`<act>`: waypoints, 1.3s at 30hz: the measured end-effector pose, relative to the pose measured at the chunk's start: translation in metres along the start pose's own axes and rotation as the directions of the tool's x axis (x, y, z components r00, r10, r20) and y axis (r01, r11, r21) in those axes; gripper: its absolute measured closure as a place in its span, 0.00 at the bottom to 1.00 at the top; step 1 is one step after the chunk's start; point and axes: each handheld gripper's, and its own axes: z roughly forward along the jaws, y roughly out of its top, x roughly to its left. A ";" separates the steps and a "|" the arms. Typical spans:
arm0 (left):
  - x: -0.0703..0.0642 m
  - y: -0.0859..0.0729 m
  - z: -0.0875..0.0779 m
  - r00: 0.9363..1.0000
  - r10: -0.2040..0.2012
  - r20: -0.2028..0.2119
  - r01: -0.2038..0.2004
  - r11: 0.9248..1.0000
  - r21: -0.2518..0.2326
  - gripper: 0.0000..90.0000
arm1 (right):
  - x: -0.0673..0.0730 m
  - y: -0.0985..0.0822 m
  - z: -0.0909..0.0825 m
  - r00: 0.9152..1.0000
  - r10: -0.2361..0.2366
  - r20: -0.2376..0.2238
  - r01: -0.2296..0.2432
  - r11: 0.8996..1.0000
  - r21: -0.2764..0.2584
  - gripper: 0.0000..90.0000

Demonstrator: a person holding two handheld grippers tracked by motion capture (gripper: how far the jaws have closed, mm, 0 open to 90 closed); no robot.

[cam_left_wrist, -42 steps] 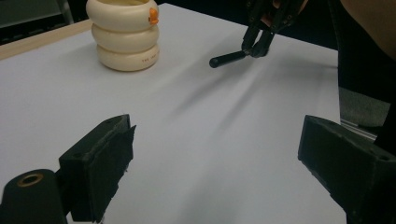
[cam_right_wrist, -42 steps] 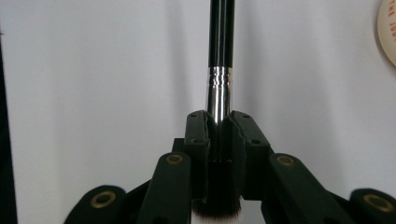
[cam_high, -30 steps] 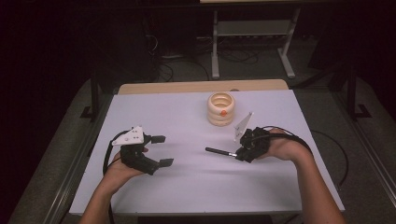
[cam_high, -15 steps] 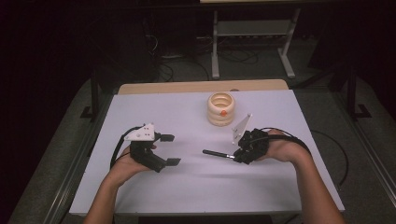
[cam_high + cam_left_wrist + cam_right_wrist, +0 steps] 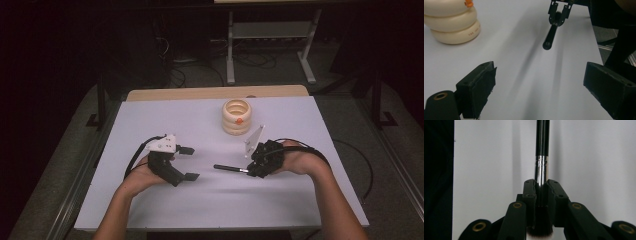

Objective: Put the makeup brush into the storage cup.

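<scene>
A makeup brush [image 5: 227,168] with a black handle and a silver ferrule lies level just above the white table [image 5: 150,120], handle pointing left. My right gripper [image 5: 248,171] is shut on its ferrule. In the right gripper view both pads clamp the ferrule [image 5: 541,167], with the dark bristles below them, close to the camera. My left gripper [image 5: 189,163] stands open to the left of the handle tip, jaws wide and nothing between them. In the left gripper view the brush [image 5: 550,37] points toward me from the right gripper [image 5: 559,11].
A cream holder of stacked rings [image 5: 236,116] with a small orange spot stands at the back of the table, also at the upper left of the left gripper view as the holder [image 5: 451,25]. Metal rails run along both table sides.
My left gripper has shifted a little to the right, toward the brush handle's tip, still open. The right gripper and the brush have kept still.
</scene>
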 end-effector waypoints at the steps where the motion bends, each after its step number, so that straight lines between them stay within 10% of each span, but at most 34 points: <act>1: 0.000 0.000 0.001 1.000 0.006 0.000 -0.006 1.000 -0.001 0.11 | 0.000 0.001 0.001 1.000 -0.002 -0.002 0.002 1.000 0.001 0.85; 39: -0.020 0.007 0.028 0.993 0.050 0.111 -0.058 0.996 0.074 0.34 | 0.017 0.029 0.013 0.994 -0.093 -0.053 0.092 0.996 -0.010 0.85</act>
